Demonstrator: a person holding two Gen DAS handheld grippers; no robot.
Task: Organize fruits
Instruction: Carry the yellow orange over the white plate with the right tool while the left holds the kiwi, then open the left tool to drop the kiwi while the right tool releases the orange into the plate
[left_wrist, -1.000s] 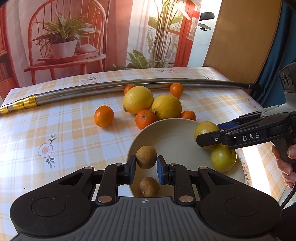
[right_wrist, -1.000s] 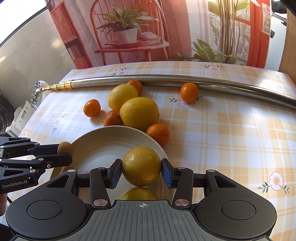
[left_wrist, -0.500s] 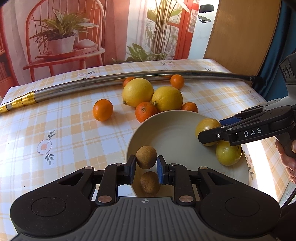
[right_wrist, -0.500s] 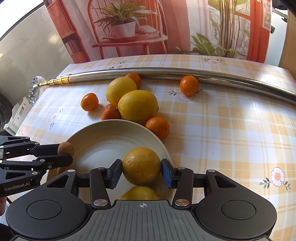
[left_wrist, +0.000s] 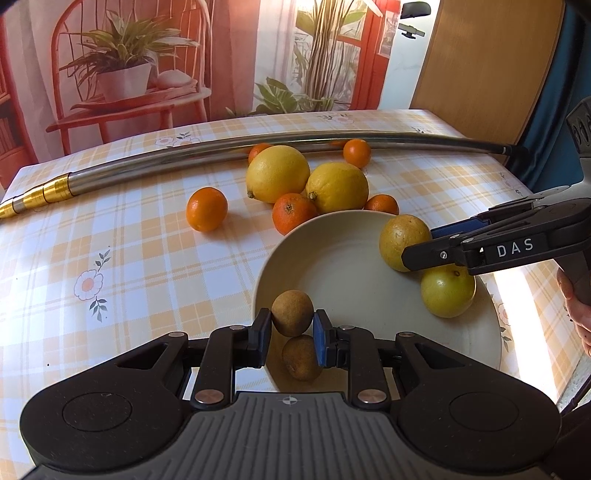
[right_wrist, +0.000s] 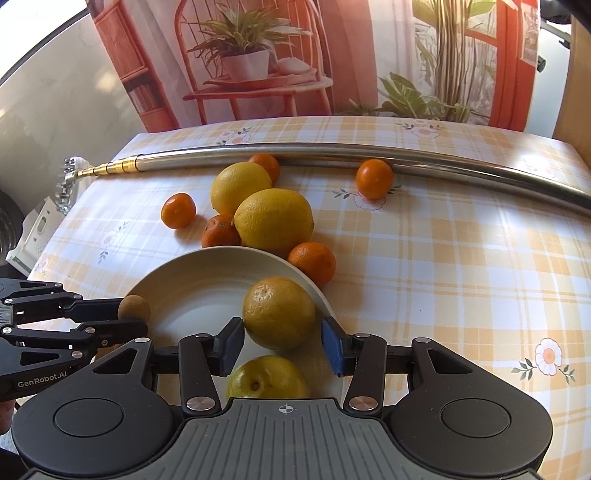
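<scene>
Fruit is partly sorted: our plate holds two; lemons and mandarins remain on the tabletop. Left gripper jaws clamp a brown fruit; right gripper jaws stand apart around a yellow fruit.

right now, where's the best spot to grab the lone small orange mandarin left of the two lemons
Grip the small round orange mandarin across its widest middle, coming down from above. It sits apart from the two yellow lemons with bare checked tablecloth all round, so nothing nearby should get nudged.

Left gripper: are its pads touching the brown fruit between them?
Touching. Left wrist view: both blue pads of the left gripper press against the sides of the brown fruit, with no gap.
</scene>
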